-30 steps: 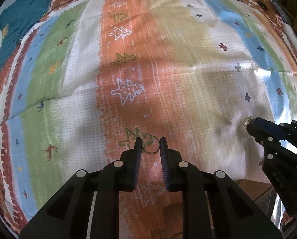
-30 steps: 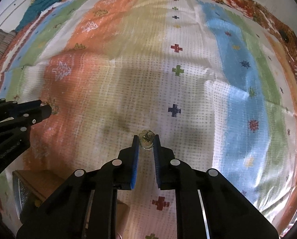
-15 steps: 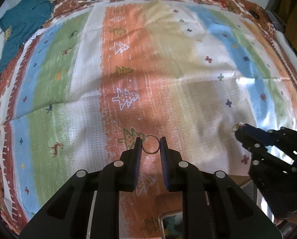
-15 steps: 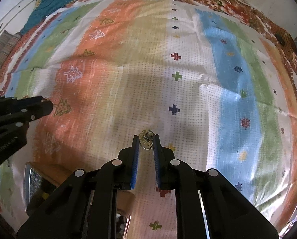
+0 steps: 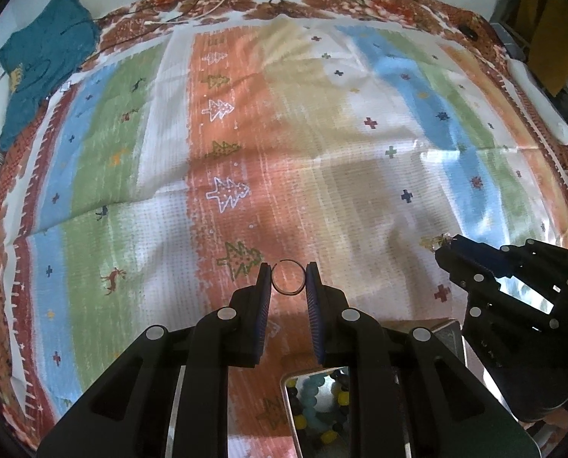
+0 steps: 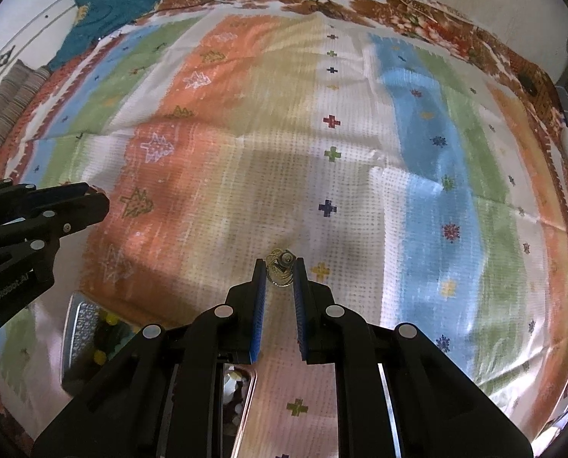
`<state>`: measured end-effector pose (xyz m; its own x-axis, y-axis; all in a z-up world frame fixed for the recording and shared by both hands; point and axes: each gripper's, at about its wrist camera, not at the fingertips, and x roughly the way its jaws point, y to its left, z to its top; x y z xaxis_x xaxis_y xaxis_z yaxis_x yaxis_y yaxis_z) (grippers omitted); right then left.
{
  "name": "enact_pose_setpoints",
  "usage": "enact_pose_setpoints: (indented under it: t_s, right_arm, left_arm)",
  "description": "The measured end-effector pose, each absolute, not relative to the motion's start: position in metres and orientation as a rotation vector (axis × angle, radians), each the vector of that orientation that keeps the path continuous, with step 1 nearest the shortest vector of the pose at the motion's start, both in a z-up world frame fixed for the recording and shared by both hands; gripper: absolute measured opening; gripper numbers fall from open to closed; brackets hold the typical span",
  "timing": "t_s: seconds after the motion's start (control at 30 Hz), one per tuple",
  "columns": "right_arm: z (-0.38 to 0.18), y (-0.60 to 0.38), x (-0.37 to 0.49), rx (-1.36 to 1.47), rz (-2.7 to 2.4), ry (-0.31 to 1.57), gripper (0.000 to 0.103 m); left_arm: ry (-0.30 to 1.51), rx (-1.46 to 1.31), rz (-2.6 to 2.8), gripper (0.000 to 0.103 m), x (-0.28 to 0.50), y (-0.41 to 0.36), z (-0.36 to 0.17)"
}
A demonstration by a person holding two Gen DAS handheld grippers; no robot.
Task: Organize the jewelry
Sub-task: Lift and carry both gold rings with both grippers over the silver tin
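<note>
— Left wrist view: left hand-held gripper (image 5: 288, 278) clamping a thin ring (image 5: 288, 277) above the striped bedspread (image 5: 245, 160). Tray?
— Metal tray (image 5: 288, 385) below, holding coloured beads (image 5: 324, 408). Right hand-held gripper (image 6: 280, 273) pinching an ornate gold ring (image 6: 280, 271).

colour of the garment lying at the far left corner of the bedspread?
The garment is teal; clearest in the left wrist view.
</note>
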<state>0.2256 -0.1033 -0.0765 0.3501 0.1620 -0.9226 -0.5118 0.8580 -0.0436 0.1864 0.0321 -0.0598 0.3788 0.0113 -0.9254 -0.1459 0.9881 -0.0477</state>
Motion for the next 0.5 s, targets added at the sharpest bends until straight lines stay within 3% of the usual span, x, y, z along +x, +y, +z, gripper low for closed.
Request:
enact_pose_setpoints:
  t_s: [0.5]
  right_arm:
    - [-0.057,-0.107,0.195,-0.358,0.482,1.093,0.015]
  left_arm:
    - [1.13,-0.117,0.066,0.018,0.156,0.017,-0.036]
